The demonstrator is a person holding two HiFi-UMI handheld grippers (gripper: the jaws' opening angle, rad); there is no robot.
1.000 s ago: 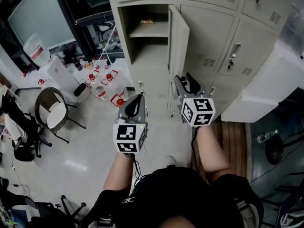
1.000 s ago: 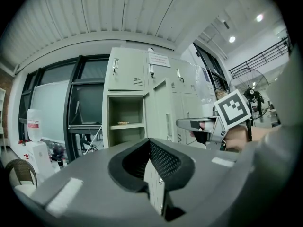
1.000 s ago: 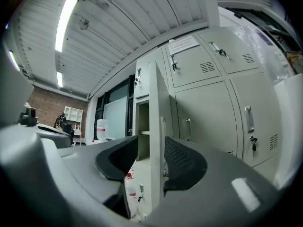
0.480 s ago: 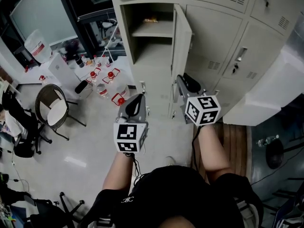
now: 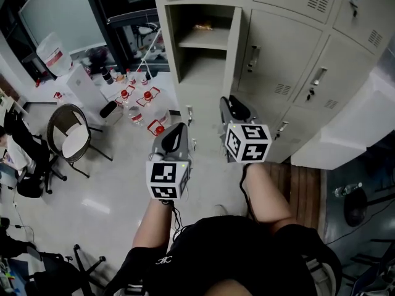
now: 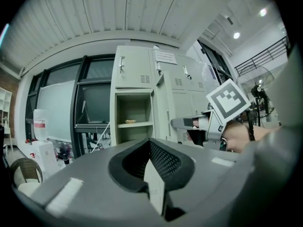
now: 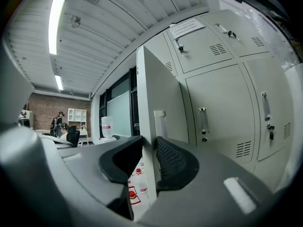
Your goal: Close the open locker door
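Door (image 5: 236, 48) of the open locker stands out from its compartment (image 5: 200, 66), its edge toward the person. A second ago the right gripper (image 5: 227, 103) gaped beside that edge. Now its jaws have drawn in and pinch the edge between the pads, so the door looks ready to be swung shut. The left gripper (image 5: 179, 130) hangs idle nearby, jaws together on nothing. A small thing lies well back on the shelf (image 5: 197, 39) inside. Bottles (image 5: 139, 97) and a chair (image 5: 69, 142) stand off to the left, and nothing seems to block the swing.
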